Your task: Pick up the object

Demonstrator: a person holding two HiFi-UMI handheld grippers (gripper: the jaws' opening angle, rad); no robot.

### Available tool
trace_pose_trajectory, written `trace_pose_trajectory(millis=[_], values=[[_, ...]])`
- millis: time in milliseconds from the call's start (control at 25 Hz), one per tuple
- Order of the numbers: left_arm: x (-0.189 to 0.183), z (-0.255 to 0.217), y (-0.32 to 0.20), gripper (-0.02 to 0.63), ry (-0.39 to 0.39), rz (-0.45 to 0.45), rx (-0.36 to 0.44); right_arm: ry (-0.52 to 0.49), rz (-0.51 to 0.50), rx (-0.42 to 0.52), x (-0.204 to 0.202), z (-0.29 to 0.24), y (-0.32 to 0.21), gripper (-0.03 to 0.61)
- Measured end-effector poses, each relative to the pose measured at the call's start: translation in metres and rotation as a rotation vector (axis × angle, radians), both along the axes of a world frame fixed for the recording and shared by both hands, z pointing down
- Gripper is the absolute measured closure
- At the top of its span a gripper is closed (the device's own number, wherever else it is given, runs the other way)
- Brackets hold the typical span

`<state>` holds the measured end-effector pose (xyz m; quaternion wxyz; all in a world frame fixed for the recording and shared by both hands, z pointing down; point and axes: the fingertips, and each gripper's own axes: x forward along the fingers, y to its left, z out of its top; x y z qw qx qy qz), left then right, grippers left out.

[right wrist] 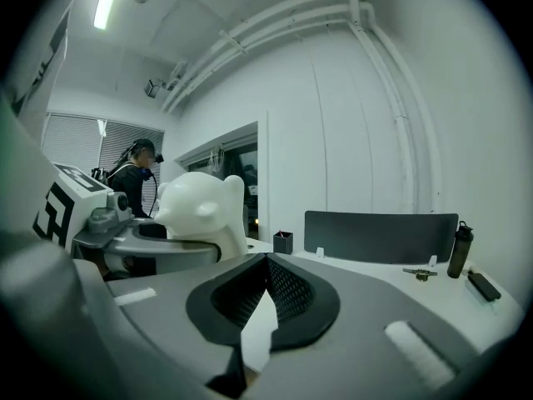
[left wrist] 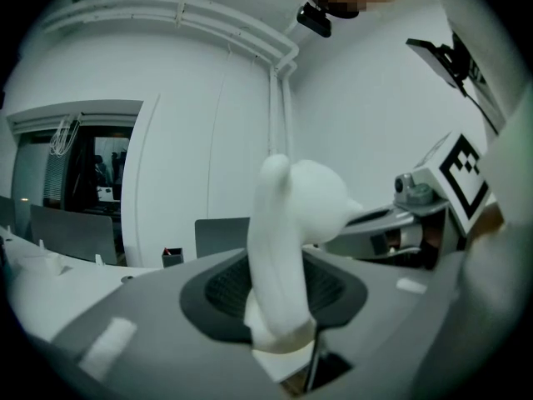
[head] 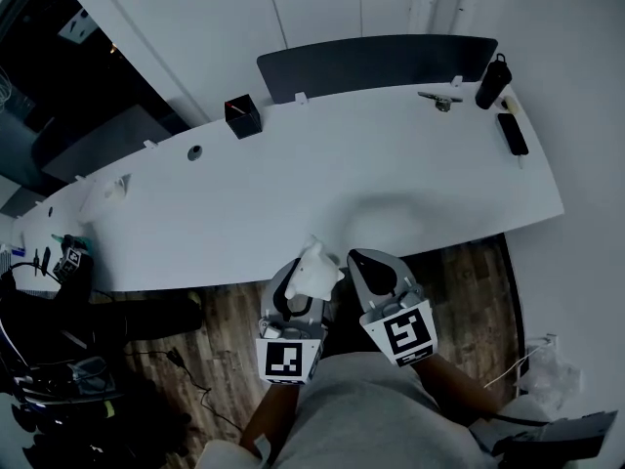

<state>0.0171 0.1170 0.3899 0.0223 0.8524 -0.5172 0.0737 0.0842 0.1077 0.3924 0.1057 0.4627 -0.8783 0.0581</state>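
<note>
The left gripper [head: 293, 296] pinches a white, glossy bear-shaped figurine [left wrist: 287, 240]. Its jaws stand part-way apart with the figurine's lower body filling the gap between the dark ribbed pads. The figurine's long axis runs out along the jaws. Its base sits deep between the pads and its rounded head, with ears and snout, sticks out past the fingertips.

In the head view both grippers are close in to the person's body, over the wooden floor at the near edge of the long white curved table [head: 391, 184]. The figurine [head: 315, 270] touches no part of the tabletop, so the pick-up looks to be done already, by the left side alone.

The right gripper [head: 366, 262] is just beside the left one, on the figurine's right. Its jaws are pressed together with nothing between them. The right gripper view shows the pads meeting in a point, with the figurine [right wrist: 200, 211] off to that camera's left, near but not touching.

Any coming move turns on the left gripper's hold, since the figurine lies in line with that tool and not with the right one.

Farther out on the table, well apart from both grippers, stand a small black square pen holder [head: 242, 117], a dark upright bottle [head: 492, 82] and a dark grey divider panel [head: 376, 63] along the far edge.
</note>
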Motion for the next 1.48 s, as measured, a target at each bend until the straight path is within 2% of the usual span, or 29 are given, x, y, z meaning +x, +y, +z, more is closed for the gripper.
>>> trace_pose_trajectory(millis=[440, 560, 720, 840, 1120, 1480], values=[[-0.035, -0.015, -0.002, 0.468, 0.055, 0.036, 0.005, 0.012, 0.038, 0.024, -0.039, -0.012, 0.001, 0.578], [-0.041, -0.009, -0.003, 0.468, 0.035, 0.039, -0.011, 0.022, 0.041, 0.029, -0.044, -0.011, 0.002, 0.578], [-0.040, -0.014, -0.006, 0.468, 0.078, 0.049, 0.001, 0.042, 0.047, 0.022, -0.043, -0.008, 0.002, 0.578], [-0.041, -0.010, -0.007, 0.468, 0.067, 0.054, -0.004, 0.061, 0.047, 0.029, -0.043, -0.007, 0.002, 0.578], [-0.039, -0.016, -0.008, 0.468, 0.094, 0.059, 0.005, 0.056, 0.038, 0.015, -0.049, -0.005, 0.006, 0.578], [-0.043, -0.010, -0.008, 0.468, 0.074, 0.051, -0.003, 0.060, 0.035, 0.008, -0.047, -0.002, 0.007, 0.578]])
